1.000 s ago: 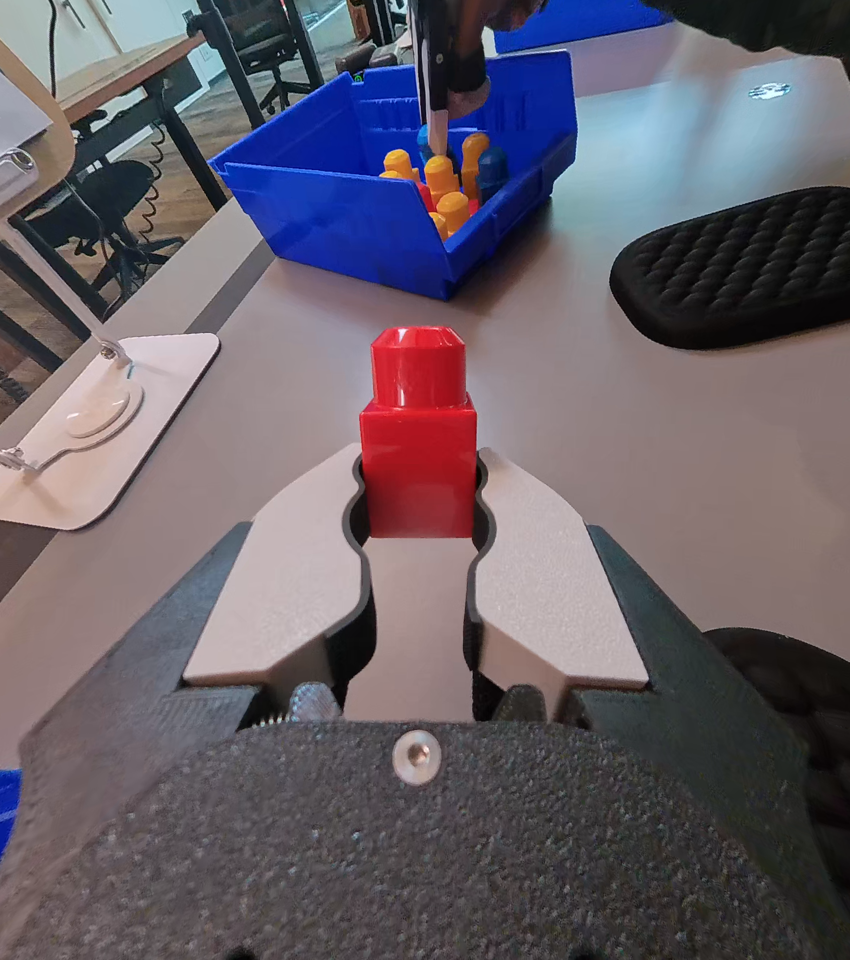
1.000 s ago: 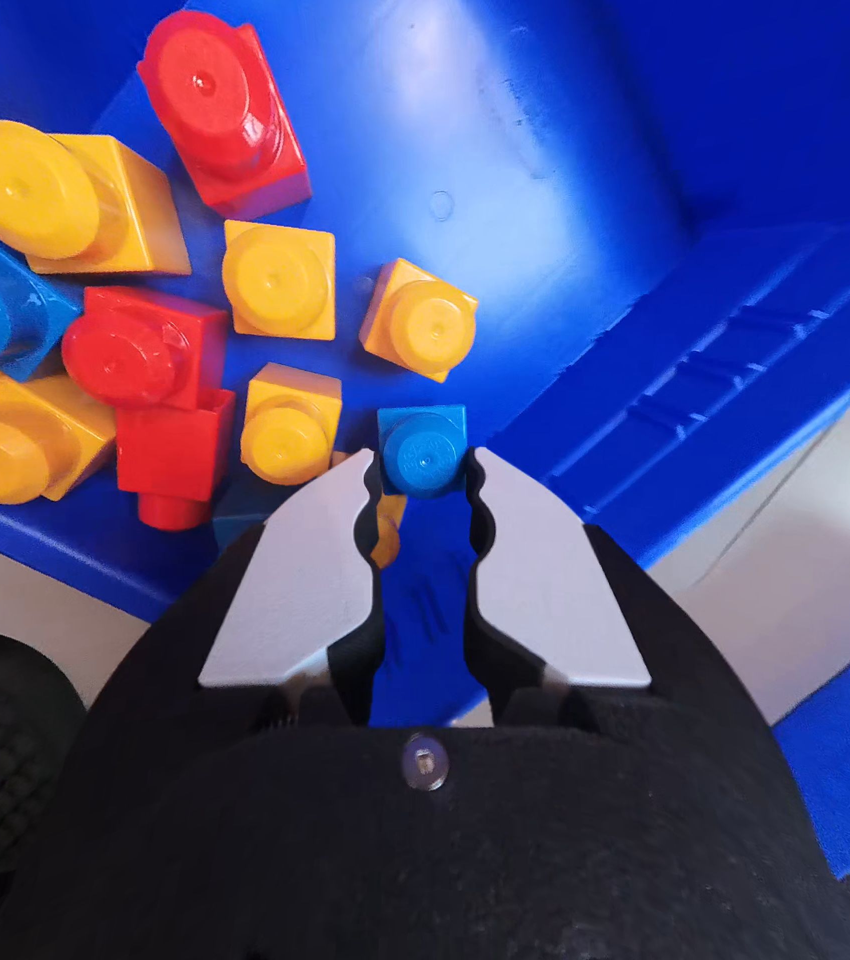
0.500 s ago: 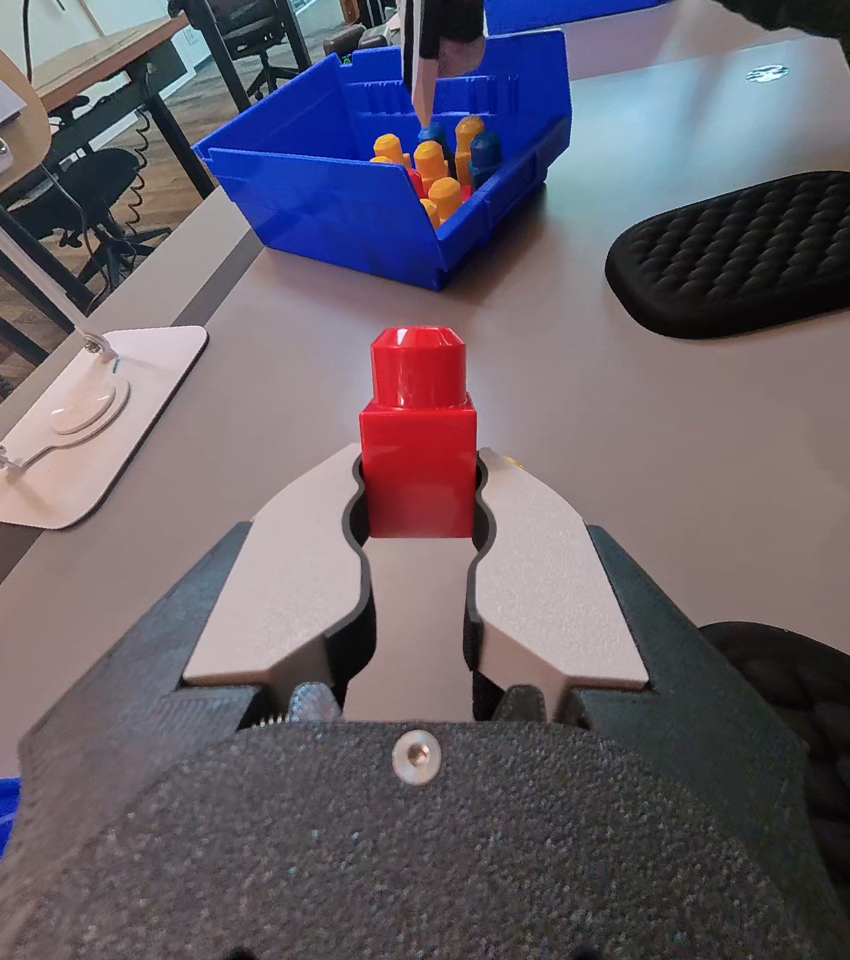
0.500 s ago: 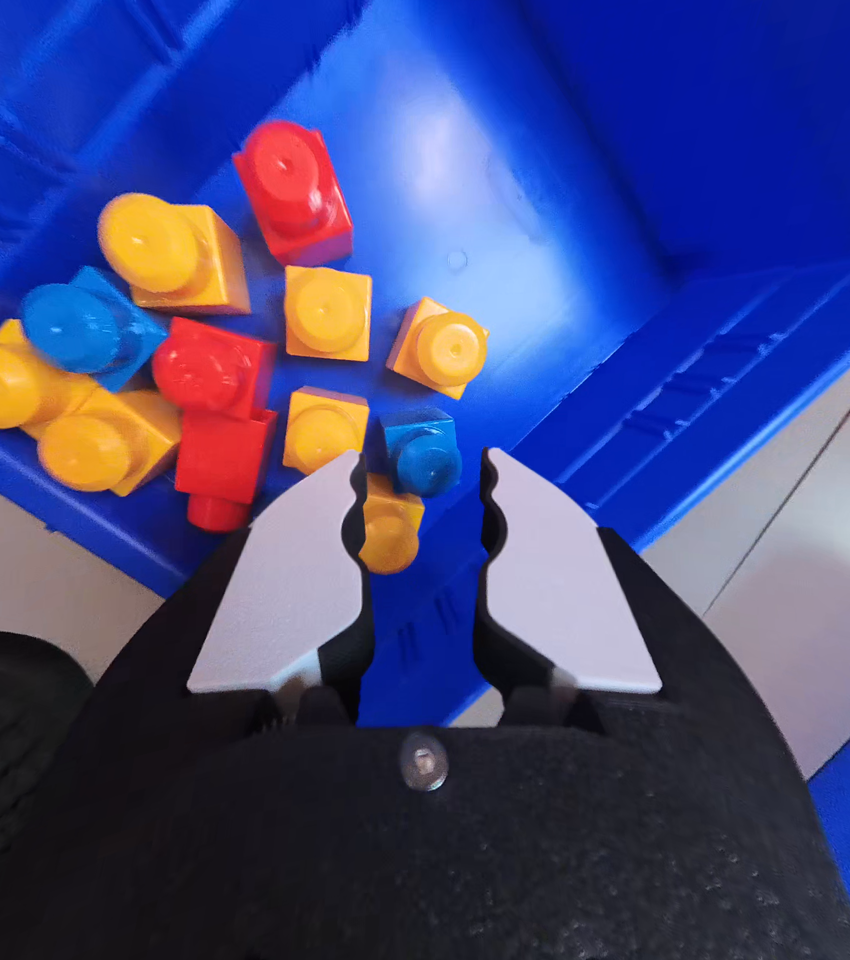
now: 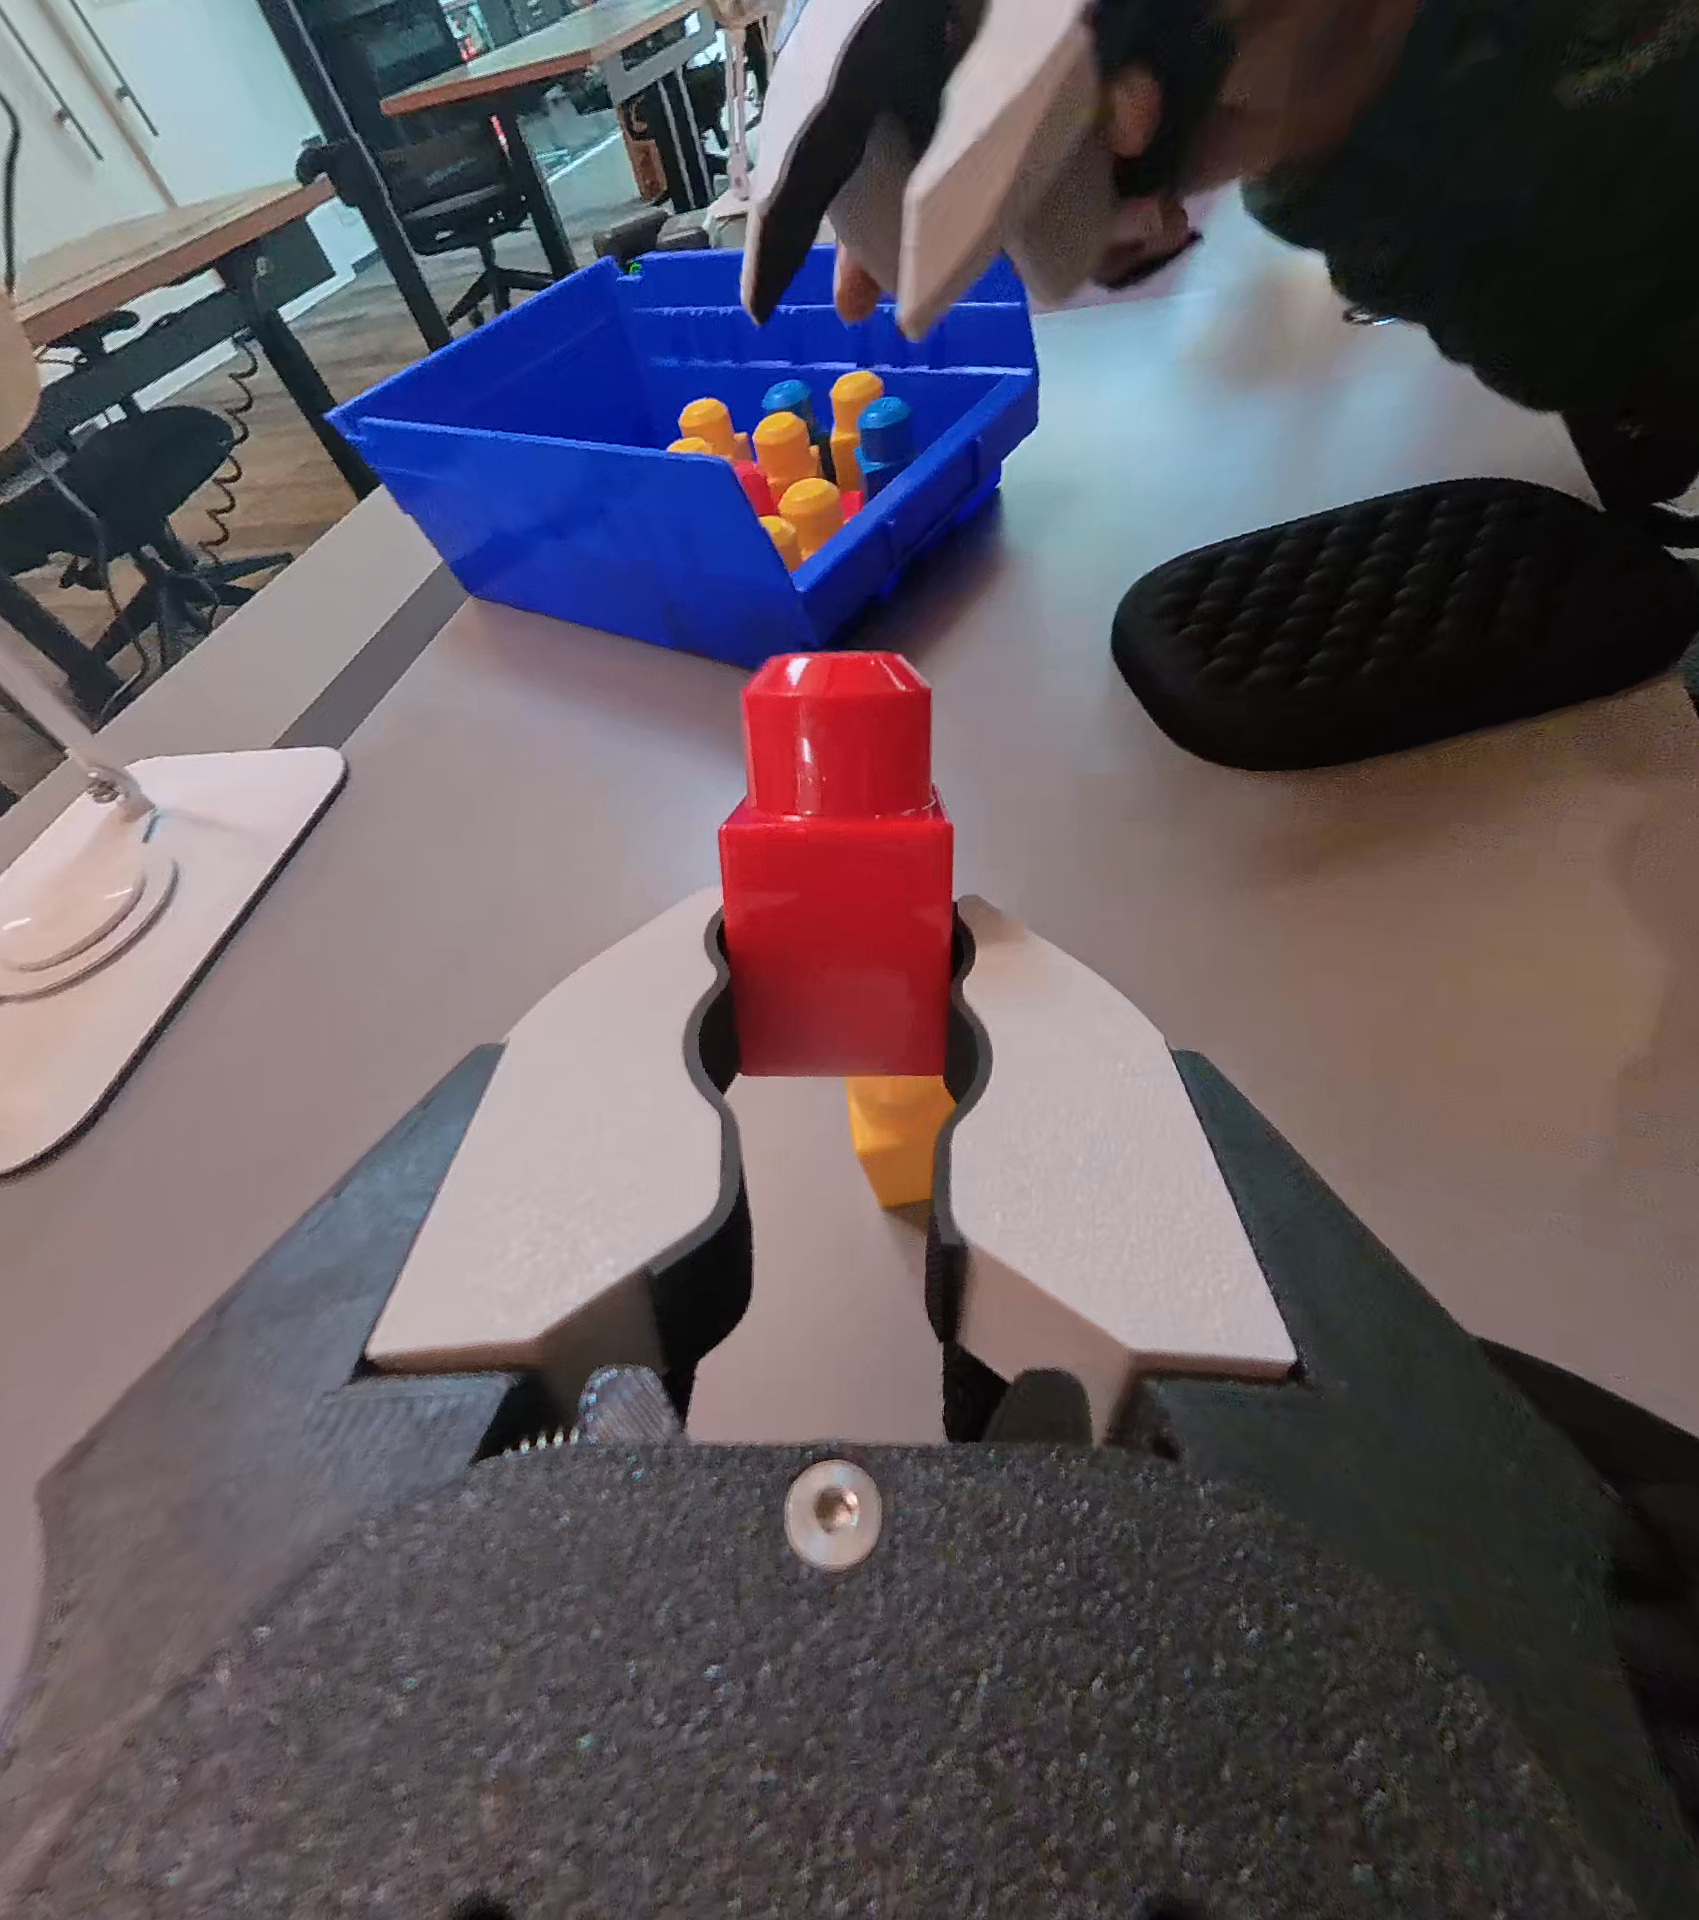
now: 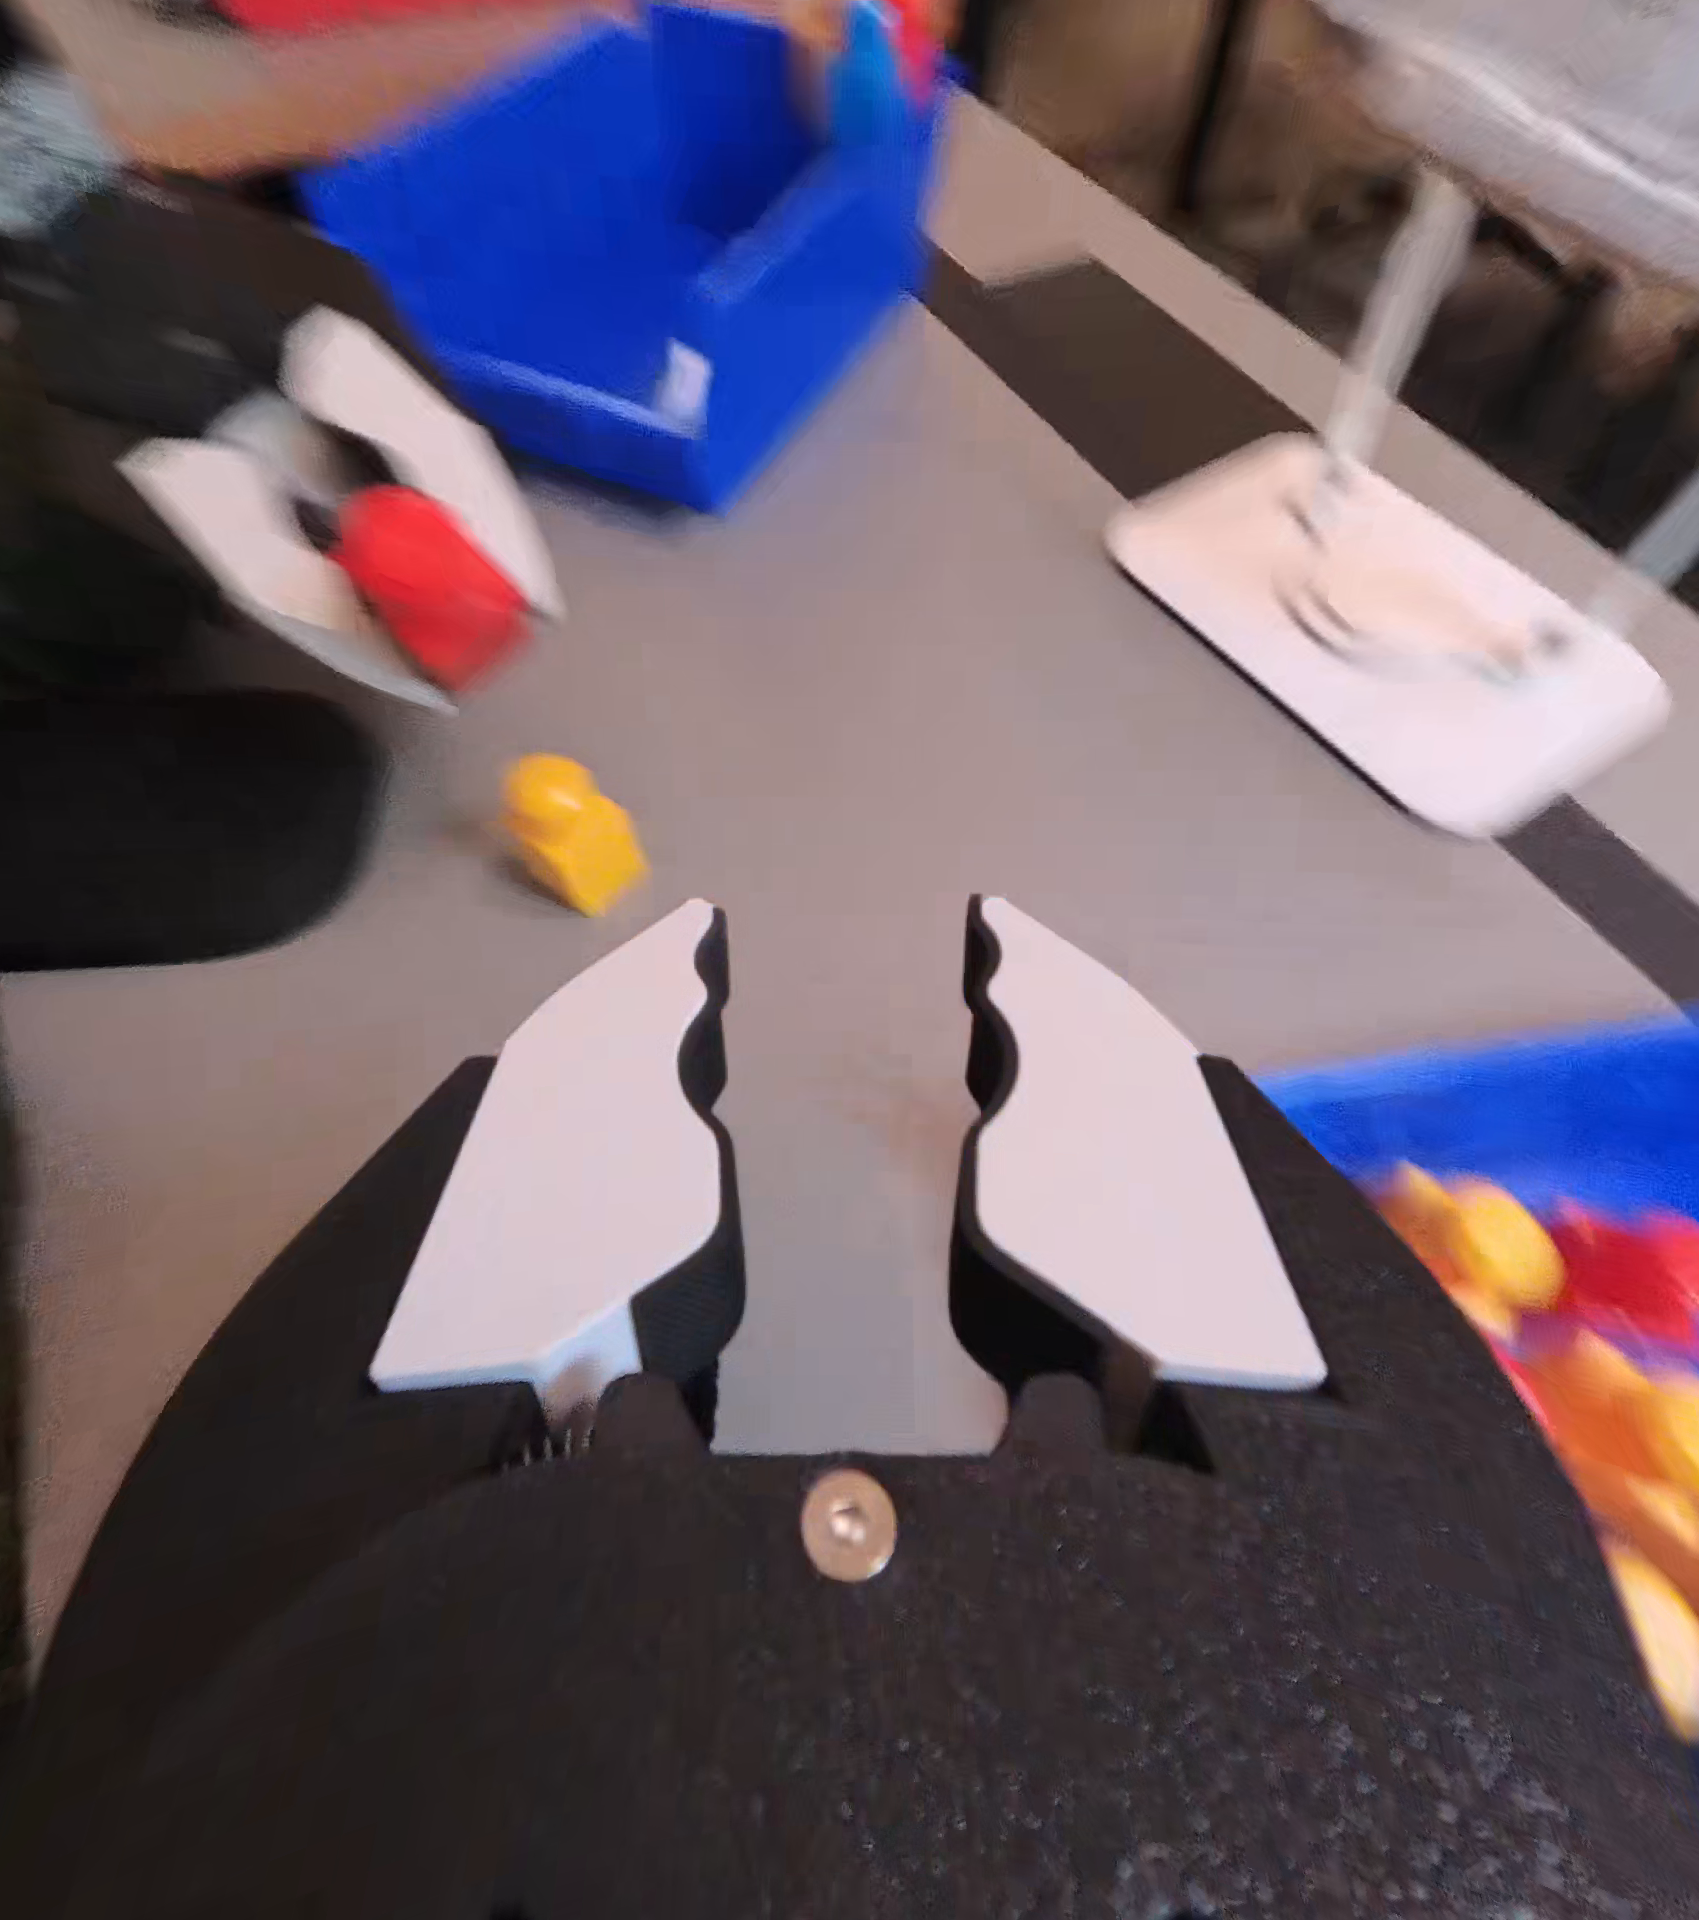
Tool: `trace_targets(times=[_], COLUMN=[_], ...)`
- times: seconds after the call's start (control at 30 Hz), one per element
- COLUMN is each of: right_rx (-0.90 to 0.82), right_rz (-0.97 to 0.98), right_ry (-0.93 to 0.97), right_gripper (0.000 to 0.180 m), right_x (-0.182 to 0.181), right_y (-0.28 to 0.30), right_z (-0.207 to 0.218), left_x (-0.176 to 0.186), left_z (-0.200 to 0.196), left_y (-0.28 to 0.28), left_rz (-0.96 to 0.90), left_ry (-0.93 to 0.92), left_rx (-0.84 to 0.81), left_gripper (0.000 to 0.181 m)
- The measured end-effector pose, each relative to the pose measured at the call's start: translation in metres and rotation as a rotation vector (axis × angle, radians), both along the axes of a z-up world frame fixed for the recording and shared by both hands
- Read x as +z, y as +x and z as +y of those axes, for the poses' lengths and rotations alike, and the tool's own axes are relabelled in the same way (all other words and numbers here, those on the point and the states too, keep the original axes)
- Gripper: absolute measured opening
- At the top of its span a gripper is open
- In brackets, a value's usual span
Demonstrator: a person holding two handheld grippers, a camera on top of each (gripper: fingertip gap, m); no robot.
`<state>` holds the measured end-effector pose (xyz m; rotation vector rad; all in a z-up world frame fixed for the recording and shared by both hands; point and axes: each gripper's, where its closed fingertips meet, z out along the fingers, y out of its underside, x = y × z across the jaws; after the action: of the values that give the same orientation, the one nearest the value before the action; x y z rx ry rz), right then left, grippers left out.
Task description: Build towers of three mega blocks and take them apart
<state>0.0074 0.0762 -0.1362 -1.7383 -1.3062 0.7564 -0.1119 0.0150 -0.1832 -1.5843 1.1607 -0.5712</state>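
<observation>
My left gripper [image 5: 837,935] is shut on a red mega block [image 5: 834,894], stud up, held above the grey table. The right wrist view also shows it held [image 6: 429,587] in the left gripper [image 6: 512,655] at far left. A yellow block [image 5: 892,1138] lies on the table below the left jaws; it also shows in the right wrist view [image 6: 570,836]. My right gripper [image 6: 843,925] is open and empty above the table. In the left wrist view it hangs [image 5: 840,301] above the blue bin [image 5: 616,520], which holds several yellow, blue and red blocks.
A black textured pad [image 5: 1396,613] lies at the right. A white flat stand base [image 5: 66,935] sits at the left. A second blue bin [image 6: 658,312] stands beyond the left gripper. The person's dark sleeve [image 5: 1551,156] is at upper right. The left gripper's tips are roughly 15 centimeters from the right gripper's.
My right gripper let go of the blue block in the bin, opened, rose out and swung to face the table. My left gripper kept the red block; a yellow block came into view beneath it.
</observation>
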Motion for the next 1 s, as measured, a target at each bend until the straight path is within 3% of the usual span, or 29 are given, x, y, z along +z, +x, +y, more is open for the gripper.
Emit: trace_targets(times=[0.2, 0.37, 0.47, 0.6, 0.7, 0.83, 1.0], right_rx=[0.303, 0.350, 0.323, 0.022, -0.306, -0.568, -0.653], right_rz=[0.025, -0.027, -0.007, 0.046, -0.087, -0.256, -0.446], right_ry=[0.079, 0.122, 0.114, 0.195, 0.254, 0.169, -0.013], right_gripper=[0.045, 0.029, 0.029, 0.029, 0.029, 0.029, 0.029], right_x=[-0.008, -0.021, 0.000, 0.067, 0.081, 0.045, -0.040], right_y=[-0.087, -0.105, -0.092, -0.031, 0.042, 0.118, 0.146], right_z=[-0.084, -0.092, -0.082, 0.001, 0.093, 0.183, 0.232], left_x=[-0.003, -0.010, -0.004, 0.001, -0.012, -0.042, -0.075], left_z=[-0.017, -0.024, -0.017, -0.003, 0.005, 0.001, -0.009], left_y=[0.021, 0.029, 0.023, 0.008, 0.001, -0.002, 0.000], left_rz=[-0.003, 0.019, -0.005, -0.050, 0.024, 0.126, 0.275], left_ry=[-0.005, -0.005, -0.021, -0.045, -0.082, -0.236, -0.304], left_rx=[-0.077, -0.110, -0.060, 0.008, 0.045, 0.035, 0.005], left_gripper=[0.036, 0.036, 0.041, 0.041, 0.054, 0.071, 0.074])
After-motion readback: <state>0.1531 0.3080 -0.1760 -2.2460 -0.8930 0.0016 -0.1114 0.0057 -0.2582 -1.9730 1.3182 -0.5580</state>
